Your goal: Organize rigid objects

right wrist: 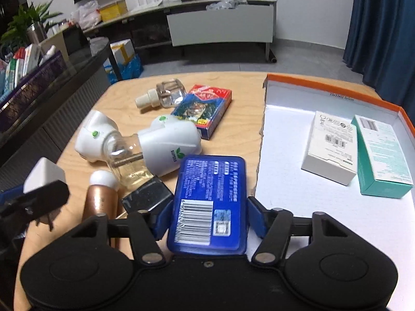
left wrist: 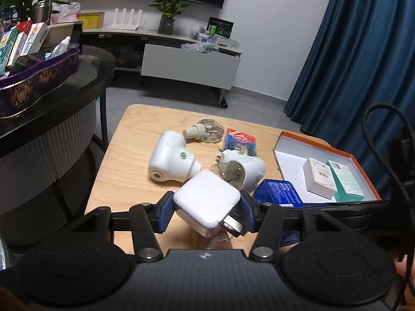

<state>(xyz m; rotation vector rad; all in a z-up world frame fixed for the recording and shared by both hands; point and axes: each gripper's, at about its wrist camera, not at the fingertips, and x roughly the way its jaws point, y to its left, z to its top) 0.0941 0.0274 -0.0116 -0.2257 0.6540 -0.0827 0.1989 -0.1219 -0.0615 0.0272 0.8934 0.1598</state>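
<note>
My left gripper (left wrist: 206, 207) is shut on a white plug charger (left wrist: 205, 199), which hangs tilted above the wooden table (left wrist: 124, 155); its prongs point toward the camera. In the right wrist view that charger (right wrist: 44, 173) shows at the left edge. My right gripper (right wrist: 208, 220) has its blue pads against both sides of a flat blue tin (right wrist: 207, 181), barcode up, beside the orange-rimmed white box (right wrist: 285, 194). A white carton (right wrist: 332, 147) and a teal carton (right wrist: 384, 155) lie in that box.
On the table lie two white plug-in vaporizers (right wrist: 171, 140) (right wrist: 93, 132), a clear refill bottle (right wrist: 168, 93), a card pack (right wrist: 207, 108), a copper bottle (right wrist: 101, 199) and a black block (right wrist: 147, 197). A dark side table with a purple tray (left wrist: 39, 83) stands to the left.
</note>
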